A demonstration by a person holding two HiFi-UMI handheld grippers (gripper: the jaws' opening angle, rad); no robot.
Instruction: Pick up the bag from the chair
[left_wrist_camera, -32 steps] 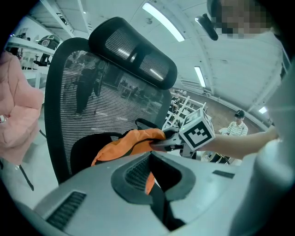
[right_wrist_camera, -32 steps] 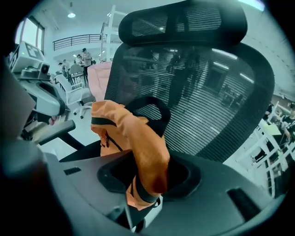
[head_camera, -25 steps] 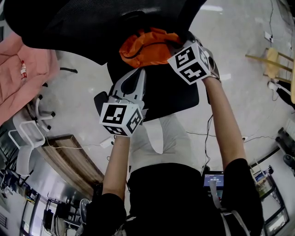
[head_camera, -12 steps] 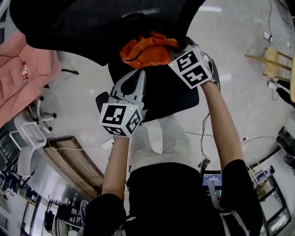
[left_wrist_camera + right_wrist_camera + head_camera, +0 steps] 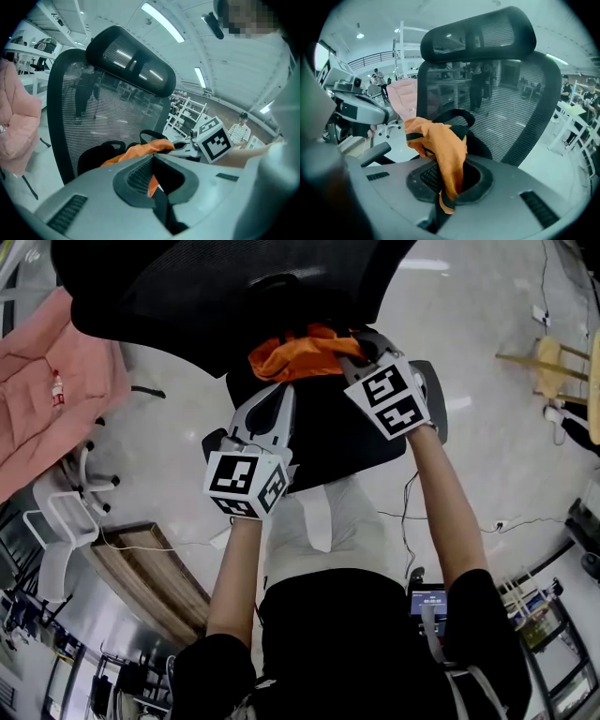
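Observation:
An orange bag (image 5: 298,354) with black straps hangs bunched just above the seat of a black mesh office chair (image 5: 187,296), held up between both grippers. My right gripper (image 5: 354,343) is shut on the bag (image 5: 440,140); a fold of orange cloth and a black strap run down into its closed jaws (image 5: 445,193). My left gripper (image 5: 281,390) reaches the bag's near left edge. Its jaws (image 5: 153,183) are shut on a strip of orange cloth and black strap. The bag (image 5: 136,151) lies beyond them, in front of the chair back (image 5: 108,98).
A pink jacket (image 5: 47,399) drapes over a white chair at the left. The chair's armrest (image 5: 370,153) juts out beside the bag. A wooden stool (image 5: 553,357) stands far right, and cables trail across the floor. A person (image 5: 240,131) stands in the background.
My right gripper has come a little toward me with the bag's cloth, and the bag now looks flatter and more stretched. The left gripper has stayed put.

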